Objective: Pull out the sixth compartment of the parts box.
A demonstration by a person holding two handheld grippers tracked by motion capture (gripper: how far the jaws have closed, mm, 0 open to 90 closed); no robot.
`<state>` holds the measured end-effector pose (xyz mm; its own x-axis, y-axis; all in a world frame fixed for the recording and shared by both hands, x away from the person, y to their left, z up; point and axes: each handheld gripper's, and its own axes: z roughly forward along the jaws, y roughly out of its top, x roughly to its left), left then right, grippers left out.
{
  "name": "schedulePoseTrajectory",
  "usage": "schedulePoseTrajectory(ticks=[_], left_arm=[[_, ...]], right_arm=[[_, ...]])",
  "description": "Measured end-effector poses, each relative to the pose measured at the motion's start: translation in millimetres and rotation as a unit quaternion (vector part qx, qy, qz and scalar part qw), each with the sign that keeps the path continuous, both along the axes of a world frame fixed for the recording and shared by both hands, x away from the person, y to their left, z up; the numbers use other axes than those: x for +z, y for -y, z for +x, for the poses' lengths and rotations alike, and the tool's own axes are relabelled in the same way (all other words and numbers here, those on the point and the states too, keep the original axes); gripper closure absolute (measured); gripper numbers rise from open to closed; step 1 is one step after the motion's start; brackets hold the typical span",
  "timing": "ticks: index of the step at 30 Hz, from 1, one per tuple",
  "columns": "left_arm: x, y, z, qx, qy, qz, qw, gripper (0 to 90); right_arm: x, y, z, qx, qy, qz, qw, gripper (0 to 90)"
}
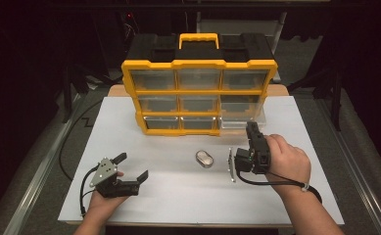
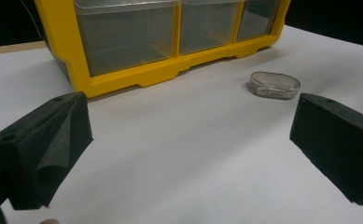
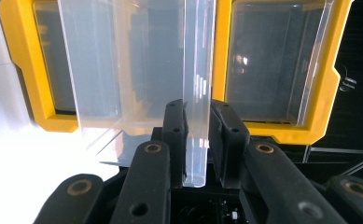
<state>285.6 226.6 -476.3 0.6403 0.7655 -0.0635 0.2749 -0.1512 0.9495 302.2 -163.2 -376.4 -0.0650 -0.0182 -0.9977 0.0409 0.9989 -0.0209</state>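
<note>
A yellow organizer (image 1: 198, 93) with clear drawers stands upright at the back of the white table (image 1: 178, 196). Its bottom-right clear drawer (image 1: 239, 122) is pulled partly out toward me. My right gripper (image 1: 250, 128) is shut on that drawer's front wall. In the right gripper view the jaws (image 3: 197, 135) pinch the clear drawer wall (image 3: 195, 93) in front of the yellow organizer frame (image 3: 221, 56). My left gripper (image 1: 133, 165) rests open at the front left with nothing between its fingers (image 2: 44, 144). A small oval metal piece (image 1: 204, 158) lies on the table between the two hands.
In the left gripper view the oval metal piece (image 2: 274, 85) lies ahead and to the right, with the yellow organizer (image 2: 123, 79) behind it. A cable trails from each gripper. The table ends just behind the organizer and close behind both hands.
</note>
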Motion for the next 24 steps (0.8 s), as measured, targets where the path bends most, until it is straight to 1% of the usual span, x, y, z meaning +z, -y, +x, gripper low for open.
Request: schedulePoseTrajectory(ticks=[7,10,11,13,14,16,18,24], left_arm=[[0.2,-0.7,-0.4,0.001,0.001,0.0,1.0,0.2],[0.3,-0.1,-0.7,0.0,0.001,-0.002,1.0,0.2],[0.2,0.2,-0.6,0.0,0.001,-0.002,1.0,0.2],[0.1,0.1,-0.4,0.0,0.0,-0.001,1.0,0.1],[0.1,0.1,-0.4,0.0,0.0,-0.001,1.0,0.2],[0.1,-0.2,-0.4,0.001,0.001,-0.004,1.0,0.2],[0.3,-0.9,-0.3,0.0,0.001,-0.002,1.0,0.2],[0.4,-1.2,-0.6,0.001,0.002,-0.003,1.0,0.2]], right_arm=[[-2.1,0.4,-0.7,0.0,0.004,0.008,1.0,77.4],[-1.6,-0.6,-0.2,0.001,0.005,0.003,1.0,77.5],[-2.0,-1.1,-0.7,0.0,0.004,0.006,1.0,77.5],[-0.5,-2.5,-1.3,0.002,0.005,-0.003,1.0,77.6],[-1.2,-2.7,-1.6,0.001,0.004,0.003,1.0,77.7],[-0.5,-2.1,-2.2,0.002,0.005,0.001,1.0,77.8],[-0.7,-1.0,-2.6,0.002,0.005,0.004,1.0,77.8],[-2.8,0.9,-4.4,0.002,0.004,0.001,1.0,77.6]])
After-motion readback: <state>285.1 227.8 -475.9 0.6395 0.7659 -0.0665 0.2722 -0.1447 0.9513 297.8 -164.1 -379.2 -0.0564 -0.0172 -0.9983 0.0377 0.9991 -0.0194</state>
